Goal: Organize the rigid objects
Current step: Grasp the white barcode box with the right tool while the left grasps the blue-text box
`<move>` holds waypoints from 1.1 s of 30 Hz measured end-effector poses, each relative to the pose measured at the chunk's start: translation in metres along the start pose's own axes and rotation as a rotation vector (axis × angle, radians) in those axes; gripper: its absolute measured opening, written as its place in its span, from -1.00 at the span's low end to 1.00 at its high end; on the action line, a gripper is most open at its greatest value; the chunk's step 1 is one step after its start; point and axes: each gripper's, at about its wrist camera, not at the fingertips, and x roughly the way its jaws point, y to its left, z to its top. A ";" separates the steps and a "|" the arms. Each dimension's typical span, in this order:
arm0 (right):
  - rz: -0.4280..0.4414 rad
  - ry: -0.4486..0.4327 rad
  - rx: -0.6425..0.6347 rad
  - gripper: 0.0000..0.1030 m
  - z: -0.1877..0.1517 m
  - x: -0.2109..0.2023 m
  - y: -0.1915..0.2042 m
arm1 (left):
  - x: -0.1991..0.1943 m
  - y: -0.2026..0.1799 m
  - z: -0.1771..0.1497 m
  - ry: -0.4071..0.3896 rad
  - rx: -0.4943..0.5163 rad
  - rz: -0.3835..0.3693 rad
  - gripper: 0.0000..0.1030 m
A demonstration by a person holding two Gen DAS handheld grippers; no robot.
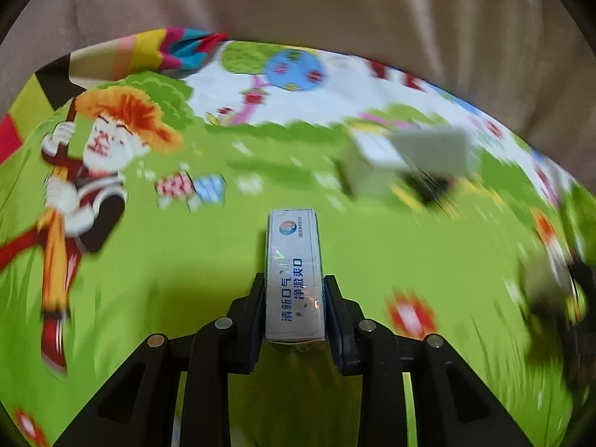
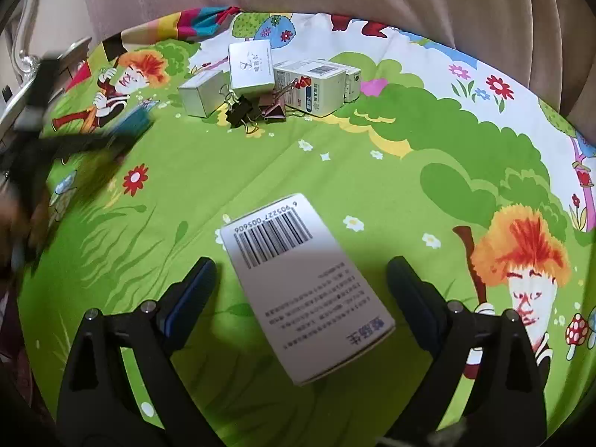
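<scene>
The left claw (image 1: 294,309) is clenched on a narrow white box (image 1: 293,272) printed with blue characters, held above a bench covered by a green cartoon cloth (image 1: 186,298), the view around it blurred. The right claw (image 2: 301,279) stands released, its fingers well apart on either side of a flat white barcode box (image 2: 305,283) lying skewed on the cloth without touching either pad. At the far side sit a cluster of small boxes (image 2: 249,65) and, just in front of them, black (image 2: 242,111) and pink binder clips (image 2: 273,110).
</scene>
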 end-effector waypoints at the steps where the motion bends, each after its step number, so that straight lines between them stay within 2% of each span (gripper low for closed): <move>1: 0.008 -0.003 0.006 0.85 0.000 0.000 -0.001 | -0.006 -0.006 -0.008 -0.012 0.027 0.008 -0.41; 3: 0.022 -0.007 0.016 0.85 0.000 -0.001 -0.003 | -0.009 -0.015 -0.011 -0.017 0.049 0.029 -0.39; 4: 0.023 -0.008 0.017 0.85 0.000 -0.001 -0.003 | -0.008 -0.014 -0.009 -0.016 0.036 0.024 -0.32; 7: 0.005 -0.005 0.008 0.82 0.001 -0.001 0.000 | 0.001 -0.016 -0.002 -0.014 0.006 -0.029 0.14; 10: -0.010 -0.004 0.001 0.80 0.001 0.000 0.001 | 0.005 -0.030 -0.003 0.002 0.070 0.024 0.30; 12: -0.013 -0.003 -0.002 0.80 0.000 0.000 0.001 | 0.004 -0.029 -0.005 0.004 0.058 0.030 0.40; 15: -0.014 -0.001 -0.005 0.81 0.001 0.001 0.001 | 0.003 -0.021 -0.005 -0.001 0.028 0.015 0.40; 21: -0.050 0.012 -0.037 0.81 0.001 0.004 0.006 | 0.004 -0.024 -0.005 0.003 0.040 0.032 0.41; 33: -0.055 0.014 -0.042 0.80 0.002 0.004 0.005 | 0.004 -0.025 -0.005 0.005 0.048 0.040 0.41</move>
